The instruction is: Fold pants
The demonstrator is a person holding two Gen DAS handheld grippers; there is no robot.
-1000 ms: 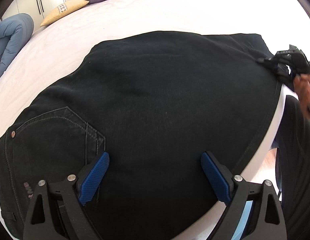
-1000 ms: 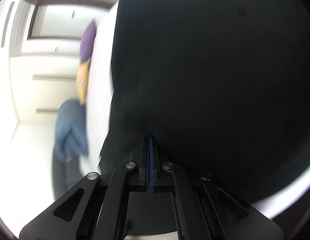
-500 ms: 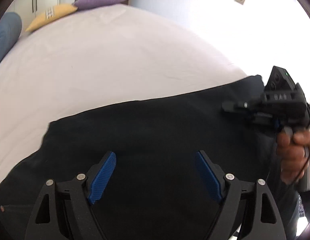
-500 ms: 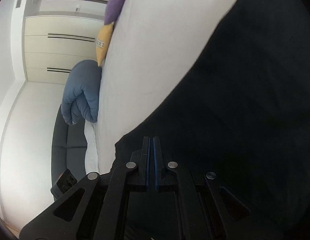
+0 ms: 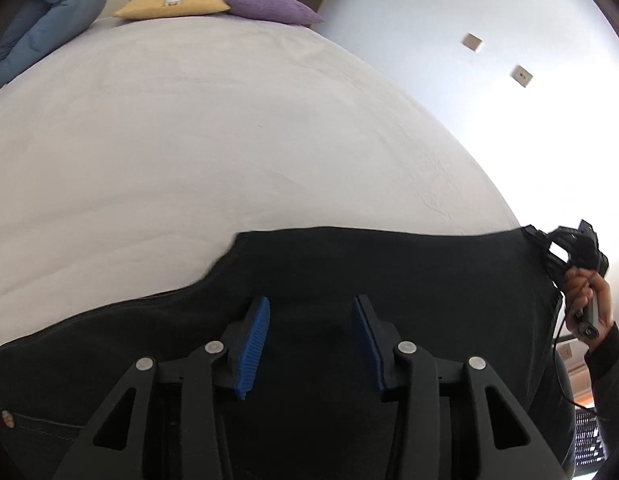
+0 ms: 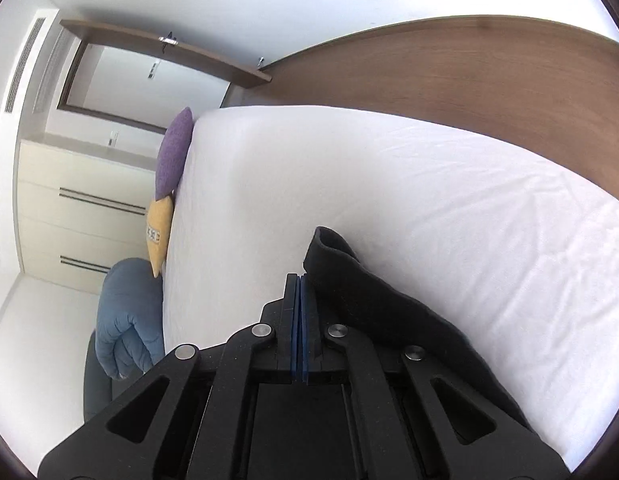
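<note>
the black pants (image 5: pixel 389 280) lie on the white bed (image 5: pixel 229 140), near the edge closest to the person. the right claw (image 6: pixel 300 280) is clenched tight on one corner of the pants, and that corner sticks up a little by its tips. the left claw (image 5: pixel 309 344) hangs over the dark cloth with its jaws partly apart; they have just been closing, but the blue pads (image 5: pixel 253 348) do not press on anything yet, so it holds nothing. it looks like a fold is being made, with one end pulled over. to do it well, the left claw should go down to the near edge and pinch all the layers together, not just the top one. then both claws should move at the same speed and keep the cloth flat, so no bumps show.
</note>
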